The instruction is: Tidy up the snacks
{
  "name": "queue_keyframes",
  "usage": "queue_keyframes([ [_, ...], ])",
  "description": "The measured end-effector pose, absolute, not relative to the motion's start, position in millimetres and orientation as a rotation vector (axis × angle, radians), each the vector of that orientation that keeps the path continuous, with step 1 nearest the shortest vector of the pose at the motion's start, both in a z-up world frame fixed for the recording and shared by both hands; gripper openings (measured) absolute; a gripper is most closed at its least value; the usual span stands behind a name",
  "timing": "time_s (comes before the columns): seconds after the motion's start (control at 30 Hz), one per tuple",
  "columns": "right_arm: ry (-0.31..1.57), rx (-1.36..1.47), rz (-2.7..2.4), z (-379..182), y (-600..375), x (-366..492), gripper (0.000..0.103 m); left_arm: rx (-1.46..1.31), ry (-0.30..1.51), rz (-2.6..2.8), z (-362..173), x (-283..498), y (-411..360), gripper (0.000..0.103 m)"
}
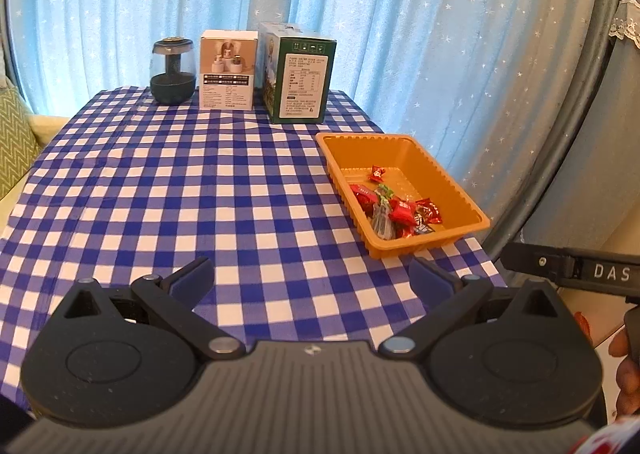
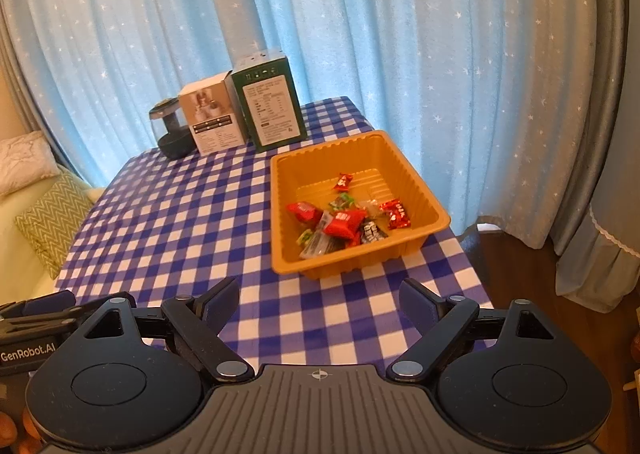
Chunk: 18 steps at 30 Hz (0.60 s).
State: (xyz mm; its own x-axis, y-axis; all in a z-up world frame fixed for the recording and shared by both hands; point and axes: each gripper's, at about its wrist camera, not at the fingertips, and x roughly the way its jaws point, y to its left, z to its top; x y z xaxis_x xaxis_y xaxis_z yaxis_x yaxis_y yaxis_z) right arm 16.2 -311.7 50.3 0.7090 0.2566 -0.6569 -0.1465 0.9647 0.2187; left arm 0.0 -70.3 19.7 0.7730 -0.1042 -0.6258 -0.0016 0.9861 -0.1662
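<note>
A: What was the setting?

B: A pale blue star-print curtain (image 1: 360, 13) hung behind a table under a blue-and-white checked cloth (image 1: 180, 193).

A: And from left to right?

B: A dark glass jar (image 1: 173, 71), a white box (image 1: 228, 69) and a green box (image 1: 300, 73) stood along the far edge. The orange tray (image 2: 280, 254) sat near the right edge, with the sweets (image 2: 340, 219) heaped loosely inside it.

A: The grippers?

B: The left gripper (image 1: 312, 278) stood wide open and empty over bare cloth. The right gripper (image 2: 320, 298) was also well open, holding nothing, just short of the tray.

A: How would the sweets handle?

B: Probably light and crinkly, with slippery foil. I'd pinch one across its padded middle, not the twisted ends. The tray looked thin and flexible; its rim seemed the safest hold.
</note>
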Motion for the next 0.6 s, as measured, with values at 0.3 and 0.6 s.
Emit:
queue_keyframes([
  [0.3,0.728,0.087,0.222,65,-303,-24,0.087,-0.181,0.685,-0.03,35,-38,-66,0.103],
  [0.6,0.706,0.053,0.231,79,-292,-60,0.087,-0.163,0.667,0.0,52,-75,-69,0.103],
])
